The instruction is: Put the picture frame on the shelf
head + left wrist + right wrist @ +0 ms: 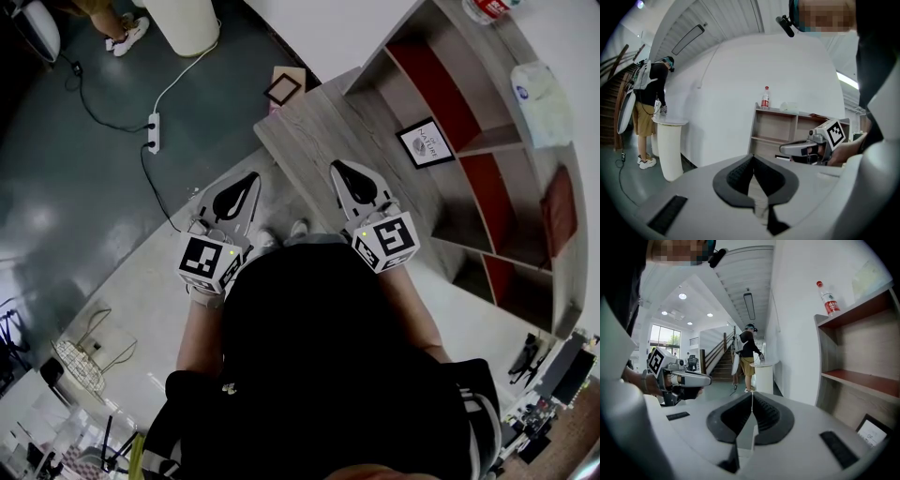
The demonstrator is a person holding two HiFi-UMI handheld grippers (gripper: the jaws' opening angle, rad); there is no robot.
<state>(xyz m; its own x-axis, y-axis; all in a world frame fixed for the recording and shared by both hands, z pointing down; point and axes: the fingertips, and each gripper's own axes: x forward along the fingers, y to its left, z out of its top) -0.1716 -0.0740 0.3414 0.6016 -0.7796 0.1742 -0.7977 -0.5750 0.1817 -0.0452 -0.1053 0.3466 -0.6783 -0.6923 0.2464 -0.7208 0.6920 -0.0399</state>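
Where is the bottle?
The bottle stands on top of the shelf at one end, upper right in the right gripper view, with a white packet near it.

A black-rimmed picture frame (425, 142) with a white print stands nearly upright, leaning slightly back, in a lower compartment of the shelf (384, 47) on the right. The open shelf has grey wooden walls and reddish boards. A second frame (283, 89), pale-bordered, lies flat at the table's (309, 141) far end, well apart.
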